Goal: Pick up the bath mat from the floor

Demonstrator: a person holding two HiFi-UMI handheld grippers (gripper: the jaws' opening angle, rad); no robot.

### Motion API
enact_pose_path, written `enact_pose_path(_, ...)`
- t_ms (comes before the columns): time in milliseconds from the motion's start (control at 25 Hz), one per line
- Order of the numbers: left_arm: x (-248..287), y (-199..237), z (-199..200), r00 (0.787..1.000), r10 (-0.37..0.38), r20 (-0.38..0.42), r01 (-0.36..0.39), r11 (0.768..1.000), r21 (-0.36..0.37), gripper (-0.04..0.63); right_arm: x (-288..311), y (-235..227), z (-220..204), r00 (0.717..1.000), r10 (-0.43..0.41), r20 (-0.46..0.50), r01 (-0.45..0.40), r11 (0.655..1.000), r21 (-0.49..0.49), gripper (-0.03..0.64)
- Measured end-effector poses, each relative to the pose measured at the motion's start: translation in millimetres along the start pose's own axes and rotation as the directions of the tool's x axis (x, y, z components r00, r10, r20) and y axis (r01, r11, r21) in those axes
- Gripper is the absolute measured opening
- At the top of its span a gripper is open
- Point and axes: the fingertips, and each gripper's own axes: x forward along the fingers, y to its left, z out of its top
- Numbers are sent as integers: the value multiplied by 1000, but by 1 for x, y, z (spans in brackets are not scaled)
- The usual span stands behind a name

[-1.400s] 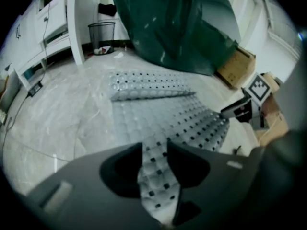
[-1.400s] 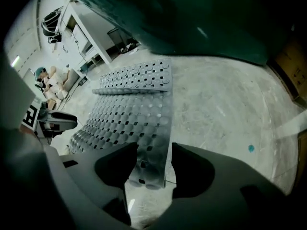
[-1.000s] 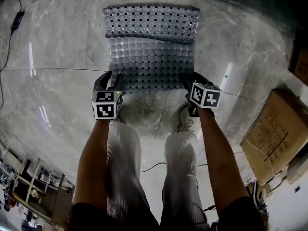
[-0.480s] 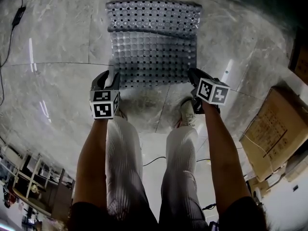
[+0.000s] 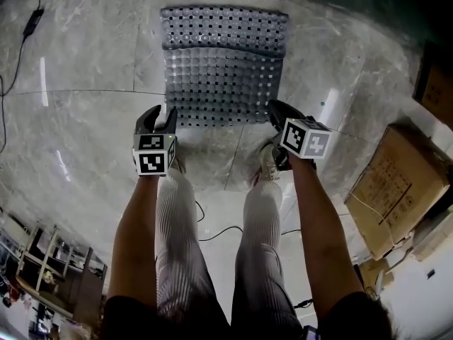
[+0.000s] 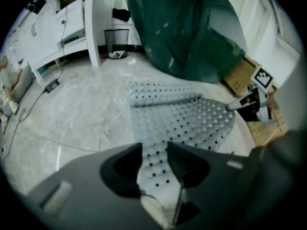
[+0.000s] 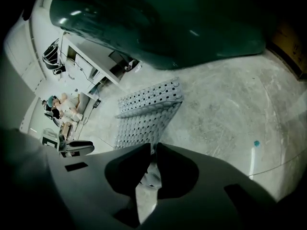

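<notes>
The grey perforated bath mat lies on the marble floor, its far end creased into a ridge and its near edge raised. At the mat's near left corner my left gripper is shut on it; in the left gripper view the mat runs between the jaws of that gripper. My right gripper is at the near right corner. Its jaws have just been closing and now pinch the mat's edge, seen in the right gripper view where the mat meets the gripper.
A cardboard box stands on the floor at the right. Thin cables lie by the person's shoes. A dark green sheet, a white cabinet and a waste bin are beyond the mat.
The right gripper's jaws have closed onto the mat's near right corner. Both grippers have risen, and the mat's near edge has come up with them.
</notes>
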Motion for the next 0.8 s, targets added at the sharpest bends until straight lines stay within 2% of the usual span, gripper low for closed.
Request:
enact_pose_path(280,-30,-5,18,1000,-7,12,7,1000,1,164,-30,55,25,995,91,39,-90,996,-25,23)
enact_pose_path(520,-58,-19,41,999,-35,23,34,998,54,166,-57,104,45,986,156,62,-152,986,-63,15)
enact_pose_path(800,-96,-32,68,996,-67,61,64,996,61,168,-101,158,69,967,242,75,-229,961,-153,9)
